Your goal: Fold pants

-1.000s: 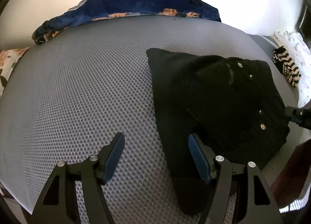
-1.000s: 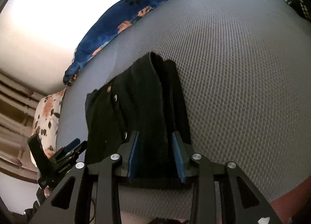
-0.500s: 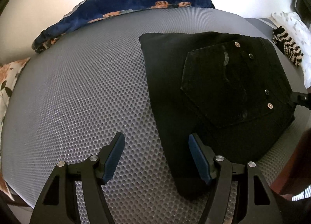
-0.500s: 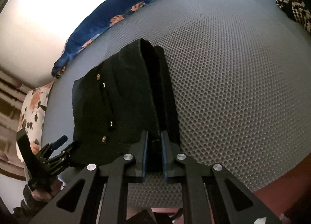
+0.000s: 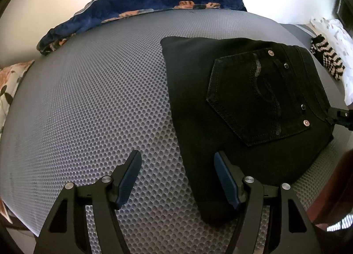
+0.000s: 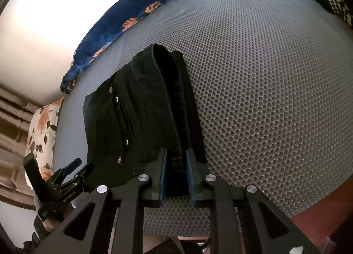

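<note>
Right wrist view: the right gripper (image 6: pixel 175 173) is straddling the waistband edge of the folded black jeans (image 6: pixel 136 117), its jaws having just eased apart; the left gripper (image 5: pixel 177 179) is hanging spread and empty over the jeans' near corner on the grey mesh mattress (image 5: pixel 88 104), beside a navy blanket (image 5: pixel 141 2)
</note>
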`<state>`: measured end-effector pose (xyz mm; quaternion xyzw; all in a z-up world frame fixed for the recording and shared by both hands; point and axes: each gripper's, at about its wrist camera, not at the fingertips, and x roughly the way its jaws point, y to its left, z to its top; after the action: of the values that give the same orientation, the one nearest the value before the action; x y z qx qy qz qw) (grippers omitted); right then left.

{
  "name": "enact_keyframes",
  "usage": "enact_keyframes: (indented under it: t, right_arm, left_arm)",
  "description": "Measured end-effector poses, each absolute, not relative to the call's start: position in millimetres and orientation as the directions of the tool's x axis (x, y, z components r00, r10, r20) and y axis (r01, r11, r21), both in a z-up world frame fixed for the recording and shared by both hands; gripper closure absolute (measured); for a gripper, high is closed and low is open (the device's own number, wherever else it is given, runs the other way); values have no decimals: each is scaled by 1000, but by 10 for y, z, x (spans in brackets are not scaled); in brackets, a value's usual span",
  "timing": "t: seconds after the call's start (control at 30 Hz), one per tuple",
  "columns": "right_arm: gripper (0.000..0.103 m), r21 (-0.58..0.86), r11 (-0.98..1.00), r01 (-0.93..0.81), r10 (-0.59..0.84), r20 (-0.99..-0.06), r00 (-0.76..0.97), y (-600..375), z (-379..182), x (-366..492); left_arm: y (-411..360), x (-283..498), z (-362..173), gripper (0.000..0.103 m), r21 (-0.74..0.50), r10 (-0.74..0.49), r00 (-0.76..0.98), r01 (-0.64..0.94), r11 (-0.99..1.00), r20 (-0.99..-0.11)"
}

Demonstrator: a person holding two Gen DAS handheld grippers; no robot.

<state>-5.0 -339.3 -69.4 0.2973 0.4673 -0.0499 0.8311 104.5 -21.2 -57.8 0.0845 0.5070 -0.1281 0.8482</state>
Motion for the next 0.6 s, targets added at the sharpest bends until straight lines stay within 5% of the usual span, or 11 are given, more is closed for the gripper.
enact_keyframes:
  t: [0.6]
  right_arm:
    - [61,450,817,361,208,-814,542,-3513,-647,-22]
  left_arm:
    - [239,1268,-514,34,-253,-313,380,199,947,-870]
